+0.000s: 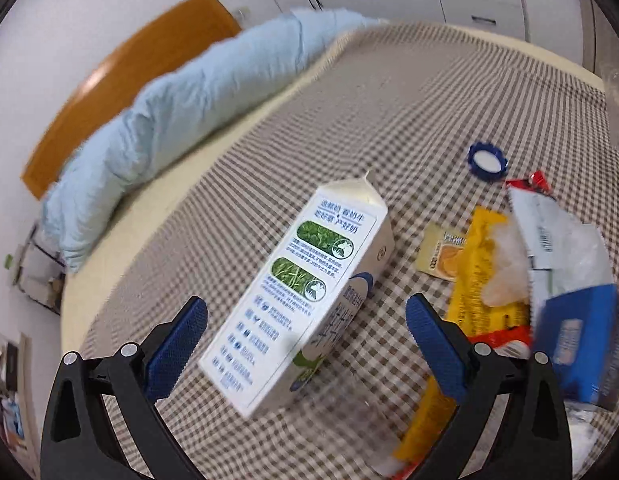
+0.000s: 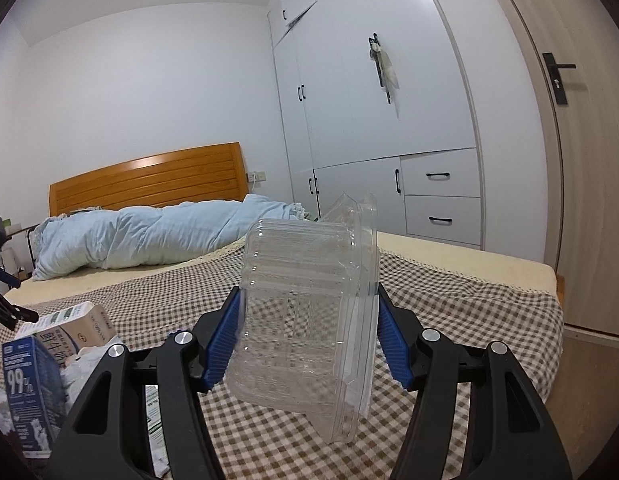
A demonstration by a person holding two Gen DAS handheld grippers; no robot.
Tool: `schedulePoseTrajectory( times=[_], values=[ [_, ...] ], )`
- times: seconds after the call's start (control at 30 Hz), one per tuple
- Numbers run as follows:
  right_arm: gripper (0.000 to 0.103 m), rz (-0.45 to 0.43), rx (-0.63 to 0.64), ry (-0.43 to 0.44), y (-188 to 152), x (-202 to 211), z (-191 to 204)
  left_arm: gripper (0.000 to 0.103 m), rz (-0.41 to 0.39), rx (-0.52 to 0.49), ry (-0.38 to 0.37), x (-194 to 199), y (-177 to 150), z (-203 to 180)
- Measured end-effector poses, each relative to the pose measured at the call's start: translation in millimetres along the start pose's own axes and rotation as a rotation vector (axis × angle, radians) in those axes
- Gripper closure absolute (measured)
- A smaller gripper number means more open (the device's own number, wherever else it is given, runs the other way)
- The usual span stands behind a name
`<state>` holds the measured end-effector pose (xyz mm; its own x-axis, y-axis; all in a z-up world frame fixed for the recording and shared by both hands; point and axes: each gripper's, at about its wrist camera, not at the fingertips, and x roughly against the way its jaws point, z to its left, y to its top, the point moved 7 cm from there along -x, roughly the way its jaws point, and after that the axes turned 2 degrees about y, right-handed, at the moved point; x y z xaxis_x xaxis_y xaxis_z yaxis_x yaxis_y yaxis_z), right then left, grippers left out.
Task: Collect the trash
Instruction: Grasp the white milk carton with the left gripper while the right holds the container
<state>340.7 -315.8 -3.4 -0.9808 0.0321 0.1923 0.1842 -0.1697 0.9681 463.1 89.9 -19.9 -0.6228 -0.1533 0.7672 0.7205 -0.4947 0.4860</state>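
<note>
Wide bed [image 2: 469,296] under a brown-and-white checked cloth, cream edging along its sides, orange wooden headboard [image 2: 149,180] at the far end. Long pale blue rolled quilt [image 1: 181,108] lying across the bed just in front of the headboard. White wardrobe wall [image 2: 369,100] with black handles beyond the bed, a pale door with a black lever to its right.

Clear ribbed plastic clamshell box [image 2: 309,312] standing on edge between the blue pads of the right gripper [image 2: 309,320], both pads pressed against its sides, jaws about halfway apart, box lifted above the checked cloth.

White milk carton [image 1: 305,292] with green pictures and blue print, lying tilted on the cloth directly ahead of the left gripper [image 1: 305,324]; jaws spread wide to either side of the carton, no pad touching it.

Right of the carton, a loose heap of rubbish on the cloth: dark blue cardboard box [image 1: 581,336], white crumpled plastic wrapper [image 1: 557,232], long yellow snack packet [image 1: 477,280], small pale sachet with an orange-slice picture [image 1: 441,256]. Farther back, well apart from the carton, small blue ridged bottle cap [image 1: 487,160] lying open side up.
</note>
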Motion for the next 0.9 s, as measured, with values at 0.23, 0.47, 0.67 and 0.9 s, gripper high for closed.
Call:
schedulePoseTrajectory(
  times=[0.23, 0.47, 0.67, 0.9],
  values=[
    [0.042, 0.015, 0.008, 0.014, -5.4, -22.1, 7.9, 0.007, 0.065, -0.011, -0.093, -42.1, -4.7, 14.7],
    [0.042, 0.039, 0.031, 0.012, -12.8, -40.4, 13.0, 0.007, 0.096, -0.017, -0.145, -73.6, -5.8, 16.7],
    [0.042, 0.051, 0.046, 0.025, -16.8, -43.4, 17.2, 0.006, 0.089, -0.048, -0.125, -85.9, -9.7, 11.0],
    [0.042, 0.050, 0.039, 0.037, -17.3, -43.6, 17.3, 0.006, 0.067, 0.034, -0.135, -97.8, -1.3, 23.4]
  ],
)
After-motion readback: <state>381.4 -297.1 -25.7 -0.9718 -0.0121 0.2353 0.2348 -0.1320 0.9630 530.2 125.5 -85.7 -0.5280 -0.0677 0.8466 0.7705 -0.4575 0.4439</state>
